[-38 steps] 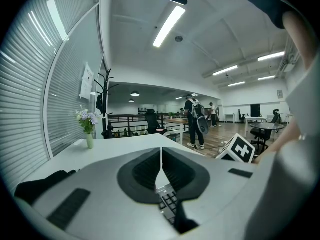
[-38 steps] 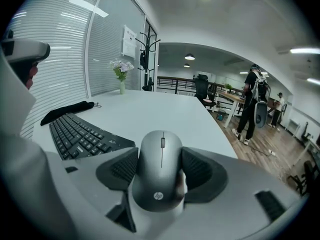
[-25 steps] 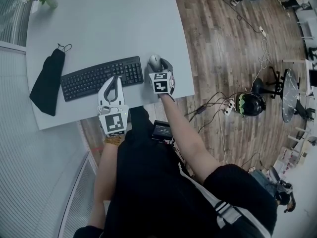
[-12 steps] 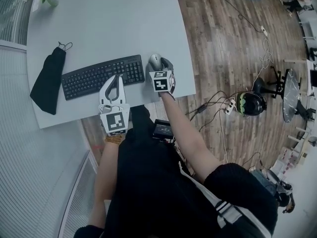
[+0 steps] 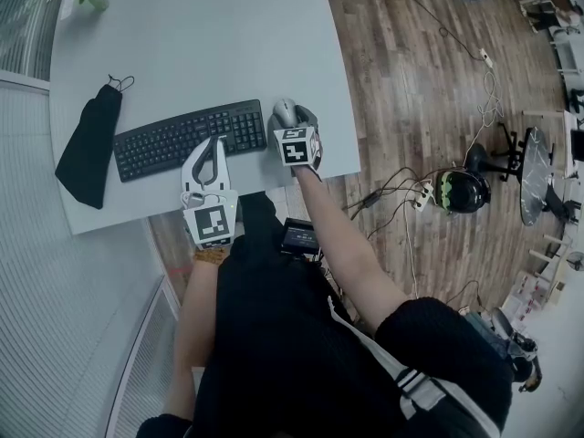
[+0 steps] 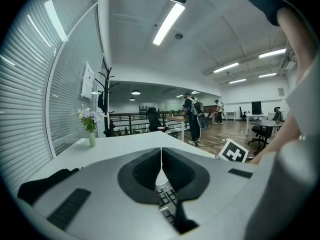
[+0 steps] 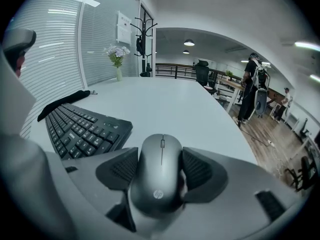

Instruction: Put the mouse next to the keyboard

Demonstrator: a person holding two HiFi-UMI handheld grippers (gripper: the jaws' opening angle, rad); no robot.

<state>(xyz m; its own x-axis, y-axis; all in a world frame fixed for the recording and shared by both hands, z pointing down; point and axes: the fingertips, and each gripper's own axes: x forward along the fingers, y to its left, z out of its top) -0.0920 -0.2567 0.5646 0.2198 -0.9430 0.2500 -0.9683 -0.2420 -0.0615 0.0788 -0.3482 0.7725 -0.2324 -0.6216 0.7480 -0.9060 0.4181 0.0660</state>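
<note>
Mouse (image 7: pixel 161 176) unmoved, clamped in right gripper (image 7: pixel 160 158)

Left gripper (image 5: pixel 216 141): pale grey shell, tapering jaws, black ribbed pads (image 6: pixel 144 170). Right gripper (image 5: pixel 290 117): same build, pads (image 7: pixel 118 170) black, ribbed. White cube with black square markers on each: left cube (image 5: pixel 211 225), right cube (image 5: pixel 295 148). Person: black top, dark short sleeve (image 5: pixel 438 336), white strap (image 5: pixel 412 383) over shoulder. Yellowish band (image 5: pixel 208 257) at left wrist, possibly watch strap.
</note>
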